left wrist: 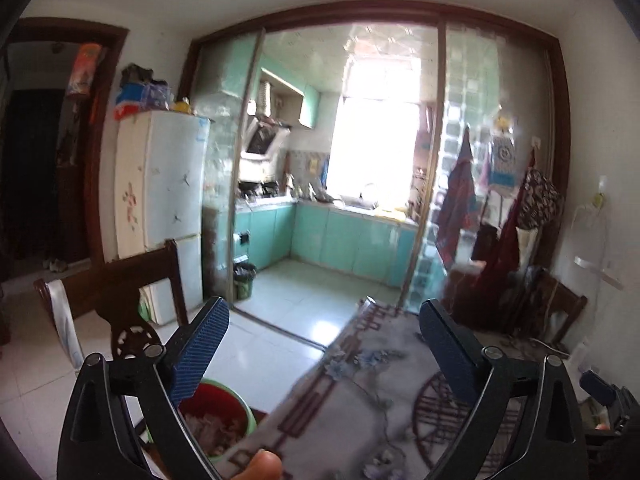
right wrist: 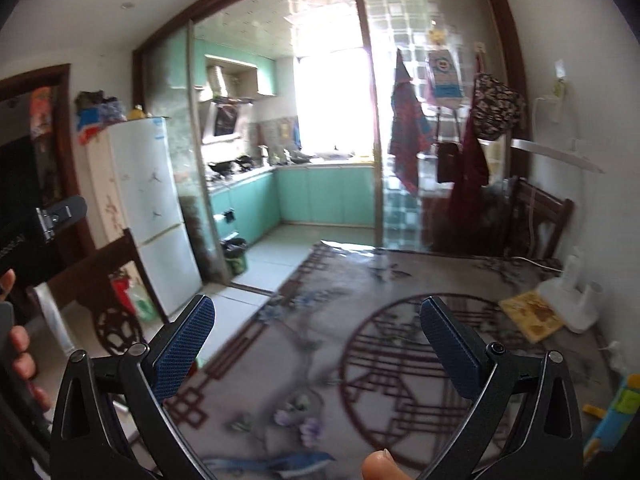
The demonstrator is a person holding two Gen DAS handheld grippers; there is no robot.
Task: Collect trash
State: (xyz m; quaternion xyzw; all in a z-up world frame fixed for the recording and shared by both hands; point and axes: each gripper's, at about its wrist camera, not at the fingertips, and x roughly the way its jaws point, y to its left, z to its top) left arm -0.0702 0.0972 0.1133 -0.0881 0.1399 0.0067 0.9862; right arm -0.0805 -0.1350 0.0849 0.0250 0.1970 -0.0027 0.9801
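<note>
Trash (left wrist: 216, 426) lay in a red bin with a green rim (left wrist: 250, 412) on the floor, beside the table (left wrist: 360, 392) edge and under our left gripper (left wrist: 322, 350). We held both the left gripper and the right gripper (right wrist: 316, 350) with fingers spread wide and holding nothing, above the patterned table. A yellow board (right wrist: 532, 314) lay near a white appliance (right wrist: 572, 300).

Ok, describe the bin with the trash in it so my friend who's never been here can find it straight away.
Start at the patterned table and look down past its left edge, beside the dark wooden chair. The bin stands on the pale floor tiles there. Unlike the small dark bin by the kitchen door, it has a green rim, a red inside and crumpled trash showing.
</note>
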